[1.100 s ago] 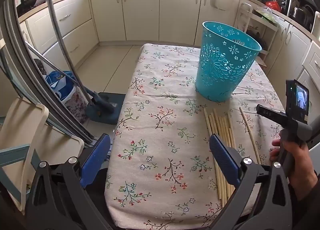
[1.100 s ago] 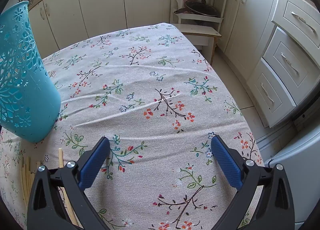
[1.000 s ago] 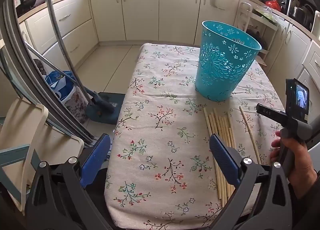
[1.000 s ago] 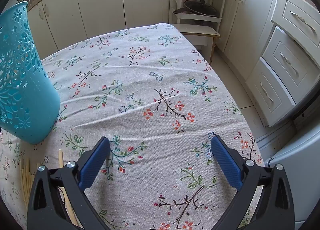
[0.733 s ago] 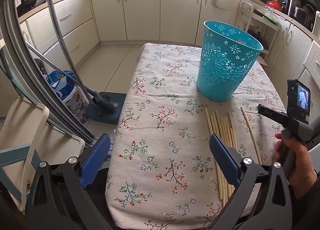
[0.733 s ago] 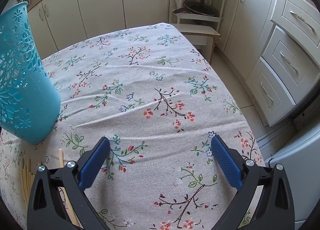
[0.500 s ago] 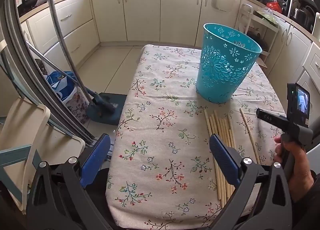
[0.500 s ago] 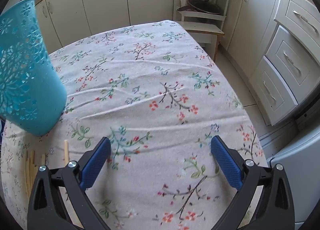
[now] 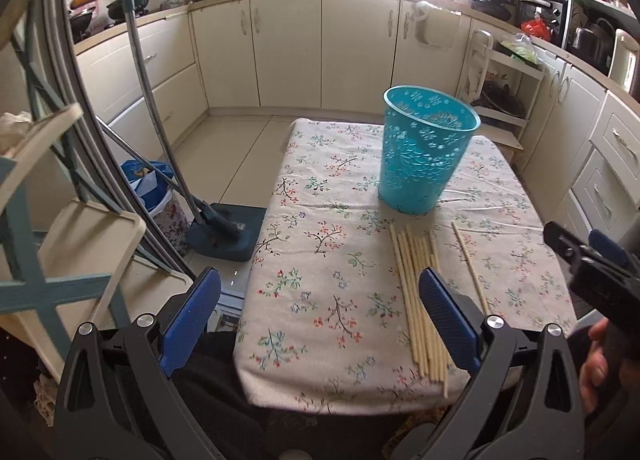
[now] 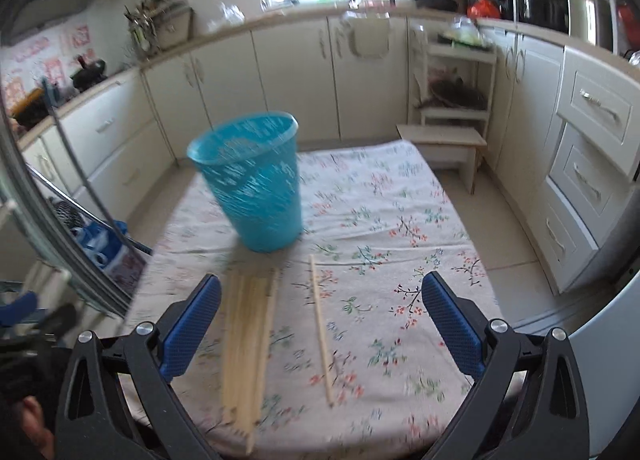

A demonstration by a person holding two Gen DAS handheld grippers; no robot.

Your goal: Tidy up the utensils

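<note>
Chopsticks [image 9: 418,292] lie on floral tablecloth [image 9: 320,260] before cream cabinets [image 9: 288,51].

Turquoise basket [image 9: 424,151]; floral tablecloth [image 9: 320,260]; pale chopsticks [image 9: 416,292]

left gripper [image 9: 320,316]: you pull it back and up, more kitchen shows | right gripper [image 10: 320,316]: you swing it left and back, blue basket [image 10: 256,187] and chopstick bundle [image 10: 248,336] now ahead, view blurred
</note>
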